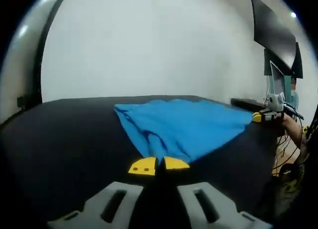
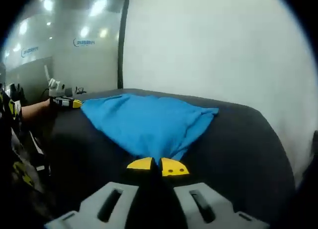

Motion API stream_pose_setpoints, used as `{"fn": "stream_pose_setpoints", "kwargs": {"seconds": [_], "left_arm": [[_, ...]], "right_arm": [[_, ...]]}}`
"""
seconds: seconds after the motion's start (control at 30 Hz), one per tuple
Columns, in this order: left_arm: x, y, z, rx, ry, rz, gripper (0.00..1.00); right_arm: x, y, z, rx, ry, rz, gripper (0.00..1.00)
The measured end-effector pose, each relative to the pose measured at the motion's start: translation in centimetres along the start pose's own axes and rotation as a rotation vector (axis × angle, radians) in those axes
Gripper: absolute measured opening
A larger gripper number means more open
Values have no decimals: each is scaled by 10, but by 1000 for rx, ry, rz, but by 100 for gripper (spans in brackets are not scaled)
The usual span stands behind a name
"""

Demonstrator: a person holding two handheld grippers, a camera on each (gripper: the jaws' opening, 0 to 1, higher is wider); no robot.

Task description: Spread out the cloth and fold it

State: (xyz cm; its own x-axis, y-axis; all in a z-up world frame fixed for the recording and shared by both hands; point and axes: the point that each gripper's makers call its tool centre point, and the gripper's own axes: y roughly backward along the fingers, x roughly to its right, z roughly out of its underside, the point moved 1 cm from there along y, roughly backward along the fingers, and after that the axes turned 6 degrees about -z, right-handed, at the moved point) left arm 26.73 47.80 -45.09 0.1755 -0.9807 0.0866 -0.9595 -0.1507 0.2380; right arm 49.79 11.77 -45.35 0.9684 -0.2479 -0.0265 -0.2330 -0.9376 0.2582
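Note:
A blue cloth (image 1: 184, 124) lies stretched over a black table (image 1: 64, 144). In the left gripper view my left gripper (image 1: 158, 165) has its yellow tips shut on the cloth's near corner. The right gripper (image 1: 263, 116) appears at the far right of that view, shut on the opposite corner. In the right gripper view the cloth (image 2: 144, 122) fans out from my right gripper (image 2: 157, 166), whose yellow tips pinch its near corner. My left gripper (image 2: 69, 103) shows at the far left there, holding the other corner, with a person's arm behind it.
A white wall (image 1: 149, 45) rises behind the table. A dark monitor (image 1: 273, 30) and cables stand at the right in the left gripper view. The table's bare black top (image 2: 238, 139) surrounds the cloth.

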Motion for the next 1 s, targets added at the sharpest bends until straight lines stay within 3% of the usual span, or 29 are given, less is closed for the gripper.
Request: {"fn": "stream_pose_setpoints", "kwargs": {"seconds": [0.1, 0.23, 0.27, 0.33, 0.47, 0.57, 0.67, 0.73, 0.77, 0.87, 0.93, 1.0], "left_arm": [[-8, 18, -12, 52, 66, 4, 4], [-21, 36, -6, 40, 156, 14, 4], [-23, 38, -1, 35, 154, 8, 3], [-21, 39, 11, -28, 110, 7, 3], [-12, 37, 13, -48, 74, 34, 3], [-19, 39, 25, -66, 49, 38, 3], [-21, 44, 23, -47, 30, 41, 3], [-18, 47, 14, -7, 100, 59, 6], [-21, 47, 4, 46, 137, 43, 8], [-20, 47, -24, 183, 178, 14, 13], [-21, 42, -23, 179, 149, -31, 14], [-16, 34, -9, 120, 80, -31, 14]], "right_arm": [[3, 11, -4, 35, -50, 11, 1], [4, 21, -2, 52, -73, 21, 1], [5, 23, 0, 51, -80, 24, 1], [0, 24, 4, 29, -72, 21, 1], [-3, 25, 9, 2, -14, 39, 1], [-1, 26, 11, -4, -4, 37, 1], [-1, 28, 10, 2, -20, 29, 3], [-5, 31, -4, 94, -44, -4, 10], [-4, 34, -13, 157, -90, -4, 14], [6, 41, -25, 234, -175, 18, 19], [7, 39, -26, 230, -163, 29, 19], [5, 31, -19, 160, -105, 38, 19]]}}
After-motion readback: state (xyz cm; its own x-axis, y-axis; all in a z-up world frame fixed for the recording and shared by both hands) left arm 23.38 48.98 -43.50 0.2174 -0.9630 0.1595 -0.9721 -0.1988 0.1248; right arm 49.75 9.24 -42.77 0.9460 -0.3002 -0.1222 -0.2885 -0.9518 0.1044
